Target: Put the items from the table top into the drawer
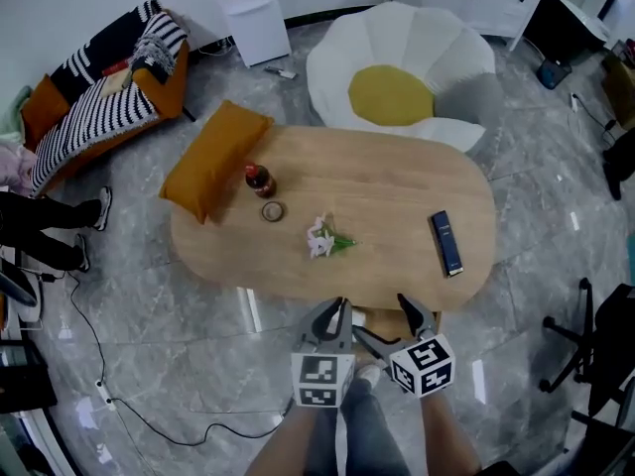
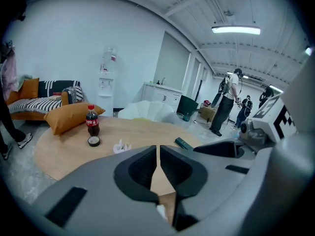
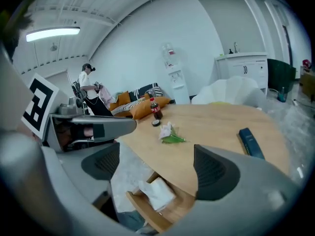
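While the bottle stands upright, the blue case lies crosswise on the table.

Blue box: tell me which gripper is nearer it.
Right. The right gripper hangs off the table edge near the blue box; the left gripper is beside it, farther away.

The nearest thing to readable print is on the cola bottle, which stands on the table toward its far left part. It has a red label with white script in the Coca-Cola style, too small for us to spell out. Beyond the table's far edge, the water dispenser carries a small red-and-white sticker we cannot read. We make out no lettering on the dark blue box at the table's right end.
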{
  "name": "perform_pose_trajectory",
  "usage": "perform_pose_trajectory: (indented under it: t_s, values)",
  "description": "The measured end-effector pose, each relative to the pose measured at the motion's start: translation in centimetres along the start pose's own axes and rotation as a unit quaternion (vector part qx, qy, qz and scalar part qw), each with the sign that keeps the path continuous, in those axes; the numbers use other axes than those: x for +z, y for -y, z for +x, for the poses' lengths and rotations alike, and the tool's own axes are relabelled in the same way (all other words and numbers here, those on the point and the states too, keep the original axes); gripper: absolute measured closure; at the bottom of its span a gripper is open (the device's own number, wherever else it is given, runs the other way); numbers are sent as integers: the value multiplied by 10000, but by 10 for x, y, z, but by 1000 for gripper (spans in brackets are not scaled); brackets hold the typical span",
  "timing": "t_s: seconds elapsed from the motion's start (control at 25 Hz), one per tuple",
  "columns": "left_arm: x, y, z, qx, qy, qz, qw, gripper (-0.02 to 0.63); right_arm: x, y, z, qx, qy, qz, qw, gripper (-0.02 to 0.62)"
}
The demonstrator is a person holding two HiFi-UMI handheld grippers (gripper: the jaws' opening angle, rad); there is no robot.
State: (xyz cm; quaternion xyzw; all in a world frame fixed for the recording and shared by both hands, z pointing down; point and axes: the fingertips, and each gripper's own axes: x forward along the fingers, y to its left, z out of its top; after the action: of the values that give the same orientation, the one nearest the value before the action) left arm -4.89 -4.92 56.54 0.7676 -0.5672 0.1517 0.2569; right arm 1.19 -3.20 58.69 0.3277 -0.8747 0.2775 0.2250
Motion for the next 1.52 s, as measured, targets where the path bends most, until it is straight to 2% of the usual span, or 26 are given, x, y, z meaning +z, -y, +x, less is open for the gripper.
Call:
perform_pose_trajectory:
  t_s: [0.24, 0.56, 0.84, 1.04, 1.32, 1.4, 1.52]
  values:
    - [48, 25, -33, -86, 376, 111, 9992, 578, 40, -11, -42, -61, 201, -186, 9996, 135]
    - [92, 50, -79, -195, 677, 244, 9972, 578, 86, -38, -101, -170, 521, -432, 9976, 135]
    - [113, 69, -112, -287, 892, 278, 9952, 578, 101, -63, -135, -239, 745, -256, 9966, 135]
    - [130, 76, -132, -339, 1087, 387, 9927, 578, 118, -74, -152, -477, 1061, -268, 9929, 135]
    - [145, 79, -153, -366, 1262, 430, 9904, 578, 132, -91, -169, -496, 1174, -487, 9907, 138]
    - [148, 82, -157, -430, 1293, 483, 9895, 578, 136, -94, -174, -535, 1240, -533, 9894, 150]
    - [153, 86, -158, -501, 1297, 526, 9889, 578, 145, -97, -179, -619, 1385, -608, 9866, 204]
